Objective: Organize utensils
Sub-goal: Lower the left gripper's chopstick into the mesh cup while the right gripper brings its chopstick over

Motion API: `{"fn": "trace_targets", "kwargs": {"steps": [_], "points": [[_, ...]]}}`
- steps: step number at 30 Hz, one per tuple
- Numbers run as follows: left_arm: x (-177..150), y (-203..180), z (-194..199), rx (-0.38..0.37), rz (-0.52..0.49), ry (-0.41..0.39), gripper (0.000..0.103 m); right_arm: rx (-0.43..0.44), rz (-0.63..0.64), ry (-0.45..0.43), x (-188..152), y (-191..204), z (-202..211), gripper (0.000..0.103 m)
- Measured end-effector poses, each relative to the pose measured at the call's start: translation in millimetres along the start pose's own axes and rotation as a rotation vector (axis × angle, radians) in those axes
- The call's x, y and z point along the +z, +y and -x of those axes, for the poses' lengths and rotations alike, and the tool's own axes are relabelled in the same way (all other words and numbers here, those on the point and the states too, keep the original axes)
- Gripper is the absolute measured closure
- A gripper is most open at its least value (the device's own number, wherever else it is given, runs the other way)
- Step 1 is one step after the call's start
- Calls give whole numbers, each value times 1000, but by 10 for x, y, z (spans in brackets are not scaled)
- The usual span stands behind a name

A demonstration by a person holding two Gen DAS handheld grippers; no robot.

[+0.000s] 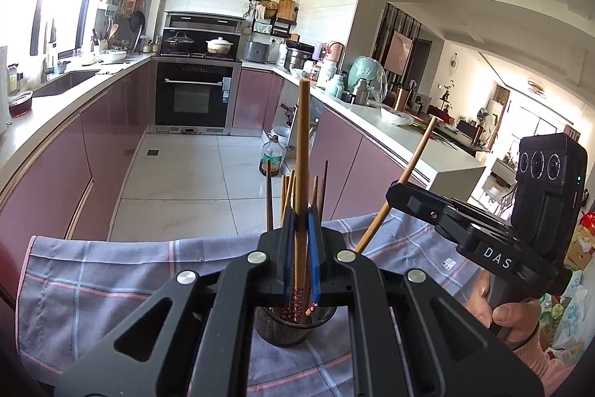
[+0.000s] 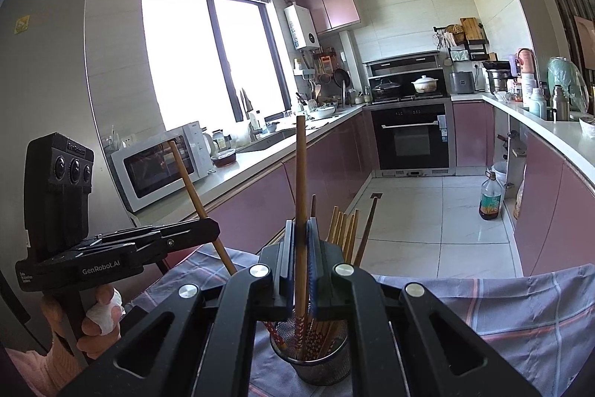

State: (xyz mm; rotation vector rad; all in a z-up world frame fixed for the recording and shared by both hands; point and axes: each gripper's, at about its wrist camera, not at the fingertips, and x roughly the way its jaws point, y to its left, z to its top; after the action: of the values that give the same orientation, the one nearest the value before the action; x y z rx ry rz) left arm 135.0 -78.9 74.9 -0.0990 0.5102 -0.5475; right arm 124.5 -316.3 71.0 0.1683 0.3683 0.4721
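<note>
Each gripper is clamped on one upright chopstick: the left gripper (image 1: pixel 300 240) and the right gripper (image 2: pixel 299 248). Both chopsticks (image 1: pixel 302 155) reach down into the mesh cup (image 2: pixel 316 363) on the checked cloth (image 2: pixel 520 307).

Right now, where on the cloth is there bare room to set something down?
Free: plaid cloth right of the mesh holder, and left of it in the left view. Crowded: directly above the holder, where both grippers, left gripper and right gripper, hold chopsticks.
</note>
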Motion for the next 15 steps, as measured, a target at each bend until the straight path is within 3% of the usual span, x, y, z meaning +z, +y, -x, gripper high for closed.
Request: {"fn": "trace_targets", "kwargs": {"steps": [15], "points": [[-100,12,-294,11,-15,108,95,-21,-8,99,-154,-49,-280,98]]}}
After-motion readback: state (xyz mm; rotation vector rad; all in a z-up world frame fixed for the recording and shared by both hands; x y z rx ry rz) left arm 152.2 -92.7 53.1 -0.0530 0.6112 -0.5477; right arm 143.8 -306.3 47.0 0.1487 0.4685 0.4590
